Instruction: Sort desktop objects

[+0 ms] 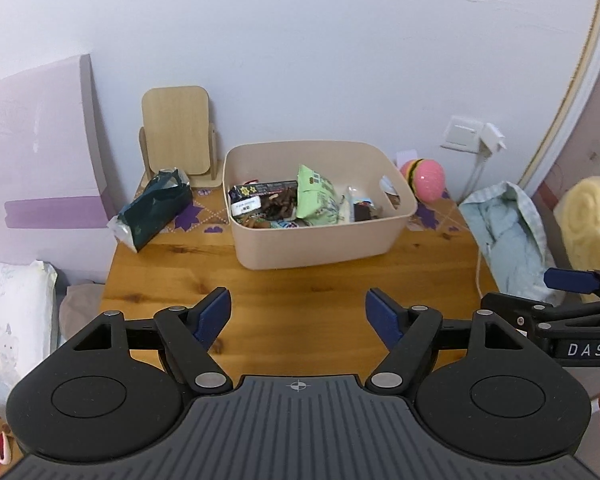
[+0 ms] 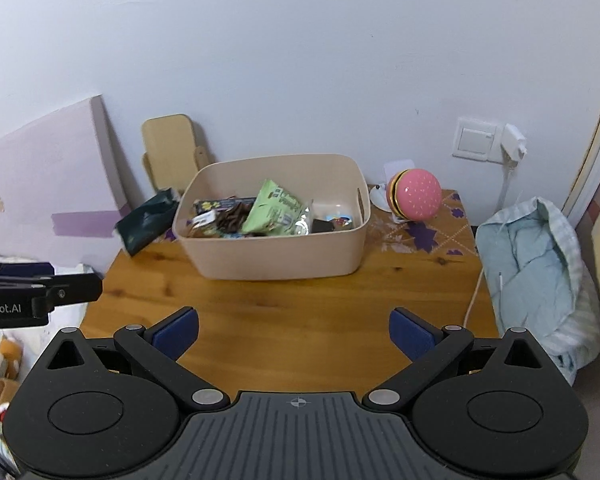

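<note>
Home bedroom, pillow [image 1: 16, 300] beside wooden table [image 1: 300, 276], plush toy [image 2: 0, 364]

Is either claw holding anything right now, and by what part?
Nothing is held. The left claw and right claw are both open and empty above the table, short of the bin.

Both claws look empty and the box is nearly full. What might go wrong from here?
The dark green packet overhangs the table's left edge; a clumsy grab might knock it off. The beige bin is heaped with snacks, so the light green bag on top might spill if more is added. The round pink toy might roll if nudged.
</note>
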A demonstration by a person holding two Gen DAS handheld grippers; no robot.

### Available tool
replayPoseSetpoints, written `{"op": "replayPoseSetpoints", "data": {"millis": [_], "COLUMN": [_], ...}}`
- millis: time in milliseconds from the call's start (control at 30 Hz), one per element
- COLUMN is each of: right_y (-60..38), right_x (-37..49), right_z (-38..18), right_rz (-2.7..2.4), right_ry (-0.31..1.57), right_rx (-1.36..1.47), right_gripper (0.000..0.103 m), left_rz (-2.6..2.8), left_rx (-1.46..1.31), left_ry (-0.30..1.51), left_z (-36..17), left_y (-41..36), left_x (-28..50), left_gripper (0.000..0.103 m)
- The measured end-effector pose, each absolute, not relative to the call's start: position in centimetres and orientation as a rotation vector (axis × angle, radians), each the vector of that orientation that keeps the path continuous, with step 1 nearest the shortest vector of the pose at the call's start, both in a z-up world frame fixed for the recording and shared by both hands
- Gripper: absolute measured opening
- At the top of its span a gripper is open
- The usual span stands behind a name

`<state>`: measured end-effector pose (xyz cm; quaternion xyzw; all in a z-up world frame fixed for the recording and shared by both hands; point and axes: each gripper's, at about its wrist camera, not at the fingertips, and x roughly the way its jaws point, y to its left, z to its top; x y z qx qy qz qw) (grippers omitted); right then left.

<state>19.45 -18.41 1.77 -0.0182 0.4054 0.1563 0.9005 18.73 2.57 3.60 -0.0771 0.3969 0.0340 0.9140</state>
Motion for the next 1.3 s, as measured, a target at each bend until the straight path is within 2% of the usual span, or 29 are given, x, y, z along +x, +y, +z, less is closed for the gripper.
{"op": "replayPoseSetpoints", "data": {"millis": [333, 767, 1300], "right_y": [-19.0, -21.2, -22.7], "right_x": [11.0, 4.1, 2.0], "right_z": [4.9, 6.8, 7.7], "right_rz": [0.345, 0.35, 0.326], "right_ry": [0.763, 0.794, 0.789], "right_rx": [-0.174, -0.138, -0.118], "right_gripper": [0.103, 0.103, 0.103], "left_rz": [0.074, 0.079, 0.056], "left_rx": [-0.154, -0.139, -0.181], "left_ry": [0.803, 0.813, 0.862], "left_z": [6.0, 6.8, 6.6], "left_y": [-0.1, -2.5, -3.1], "left_x": [10.2, 1.9, -0.2], "left_gripper": [0.08, 0.081, 0.081]}}
